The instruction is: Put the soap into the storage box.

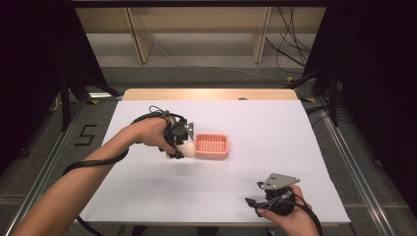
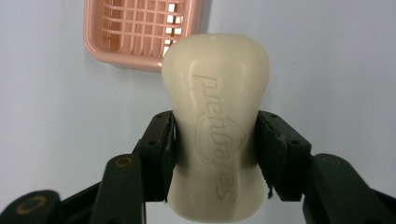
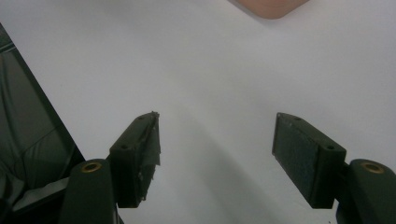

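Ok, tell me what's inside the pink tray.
The pink tray shows only its bare slotted grid floor. The soap bar, clamped in the left gripper, covers the tray's near corner in the left gripper view.

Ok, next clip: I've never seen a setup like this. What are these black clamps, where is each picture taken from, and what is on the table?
There is no robot here. A person holds a hand-held two-jaw gripper in each hand, and each gripper carries its own small camera.

The high view looks down from above the person's side of the white table, with the forearms coming in from the bottom. The left gripper is near the middle, the right gripper near the front edge.

The left gripper view looks along that gripper's own jaws. They are clamped on the narrow waist of a cream soap bar with raised lettering. Just beyond it lies a pink dish with a grid bottom, on the table.

The right gripper view shows its own jaws standing open with nothing between them, above bare table.
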